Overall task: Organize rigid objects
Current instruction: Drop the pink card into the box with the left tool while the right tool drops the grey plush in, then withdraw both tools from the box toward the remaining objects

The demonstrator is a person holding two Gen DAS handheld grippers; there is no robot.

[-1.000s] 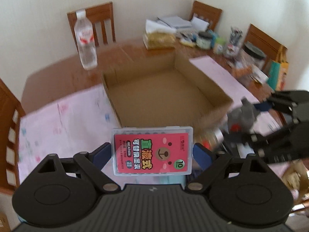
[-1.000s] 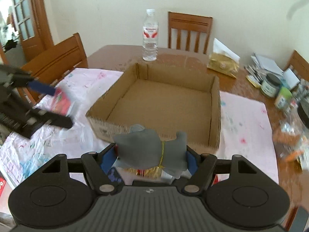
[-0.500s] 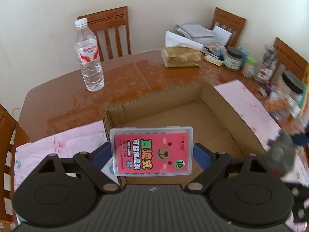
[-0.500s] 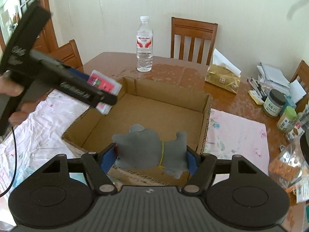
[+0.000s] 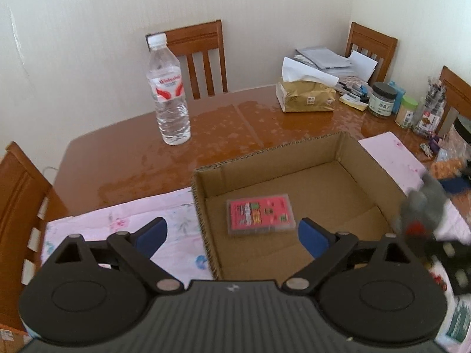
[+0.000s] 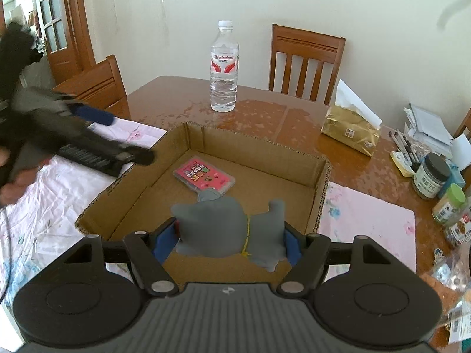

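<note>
One pink case (image 5: 260,214) flat on floor of one cardboard box (image 5: 347,147), near its left wall, rest of floor bare. My left gripper (image 5: 232,236) jaws apart, holding nothing. My right gripper (image 6: 229,239) clamps one grey figure (image 6: 217,229) over box's near edge.

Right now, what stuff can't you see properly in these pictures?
- Gray figure, right wrist view: the right gripper hides its bottom, so what it is stays unclear.
- The same figure in the left wrist view: motion-blurred at the right edge.
- Left gripper, right wrist view: blurred, fingers indistinct.
- Pink case in the cardboard box: print too small to read.
- Jars, right wrist view: labels too small to read.
</note>
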